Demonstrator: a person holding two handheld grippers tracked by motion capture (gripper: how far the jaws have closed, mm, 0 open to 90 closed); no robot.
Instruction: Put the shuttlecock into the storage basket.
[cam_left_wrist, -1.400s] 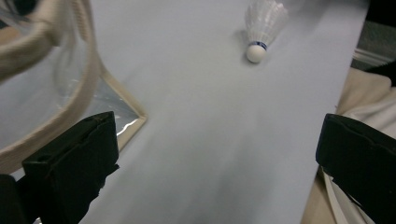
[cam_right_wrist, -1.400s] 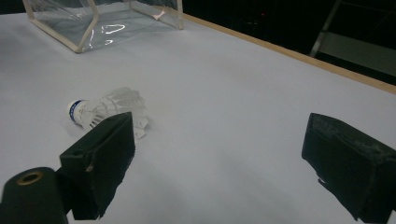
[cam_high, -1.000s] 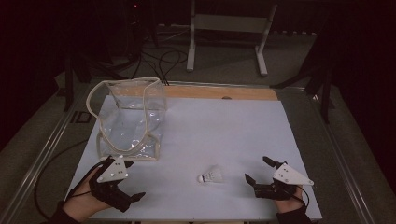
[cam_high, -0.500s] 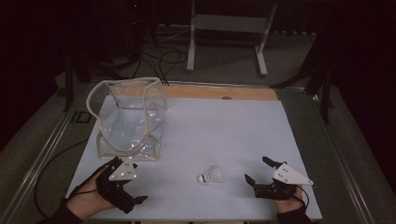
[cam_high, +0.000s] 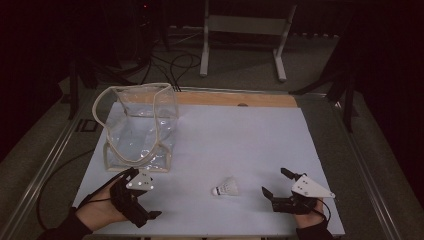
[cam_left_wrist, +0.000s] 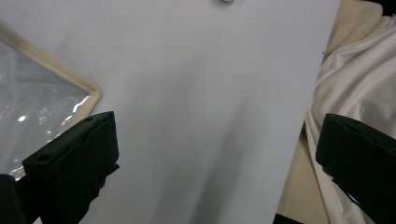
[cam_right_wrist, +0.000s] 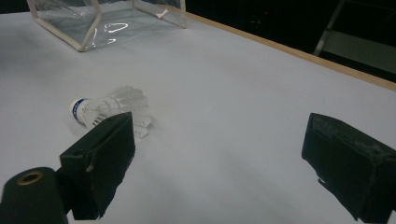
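- The right claw rests low at the near right of the white counter, jaws spread wide and holding nothing. It sits just to the right of the shuttlecock, and its opening faces left toward it, which reads as a line-up for a pickup rather than idle parking.
- The left claw lies at the near left edge, also wide and empty. In the left gripper view its two black jaws stand far apart over bare counter, with the bag's cream-trimmed corner just past one jaw. Being so close to the bag, it is probably placed to steady or hold open the bag.
- The small white feathered shuttlecock with a blue-banded cork tip lies on its side between the two claws, nearer the right one, touching neither. Its cork points left, its skirt right, so the feathers face the right claw. In the right gripper view it lies just beyond the left-hand jaw, apart from it.
- The clear plastic bag with cream trim and a cream loop handle stands upright farther back on the left, mouth open upward. Nothing can be seen through its walls; it looks empty and is the likely home for the shuttlecock.
- Beyond the counter's wooden far edge are floor cables and a grey metal stand.
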